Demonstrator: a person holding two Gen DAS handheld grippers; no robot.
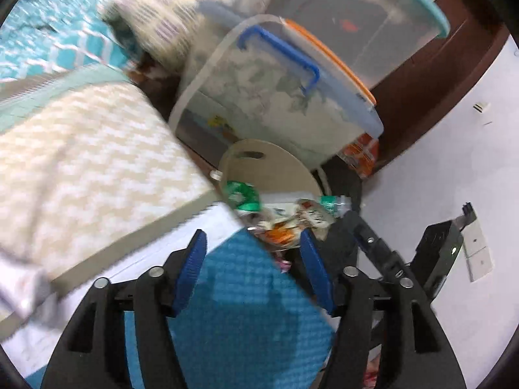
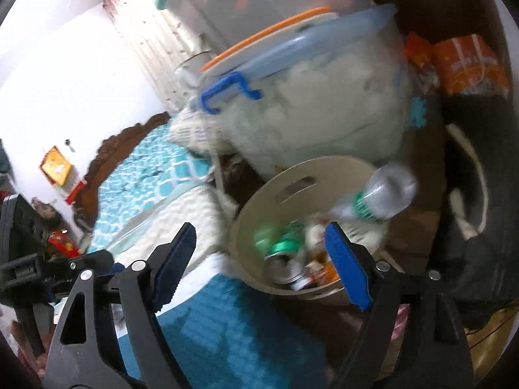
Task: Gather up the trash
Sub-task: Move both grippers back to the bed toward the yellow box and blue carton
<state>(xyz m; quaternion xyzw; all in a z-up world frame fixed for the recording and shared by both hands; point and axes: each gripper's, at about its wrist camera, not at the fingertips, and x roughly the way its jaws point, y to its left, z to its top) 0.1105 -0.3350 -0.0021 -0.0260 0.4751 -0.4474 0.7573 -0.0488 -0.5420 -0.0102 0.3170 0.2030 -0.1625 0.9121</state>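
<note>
- Clear plastic water bottle [image 2: 376,194] with a green label lies tilted at the far rim of the beige waste bin [image 2: 259,278], above cans and wrappers; whether it rests or falls, blur hides
- Judged light, crushable, slippery: best taken across the labelled middle
- Right gripper [image 2: 259,256] and left gripper [image 1: 253,269] both hang spread and empty just before the bin

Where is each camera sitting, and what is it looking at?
Left wrist: rides the open left gripper, looking over a teal mat toward the beige bin; the other gripper shows on the right.
Right wrist: rides the open right gripper, looking down into the bin at cans and a plastic bottle.
Shared: the bin, the bottle and the blue-handled storage box.
</note>
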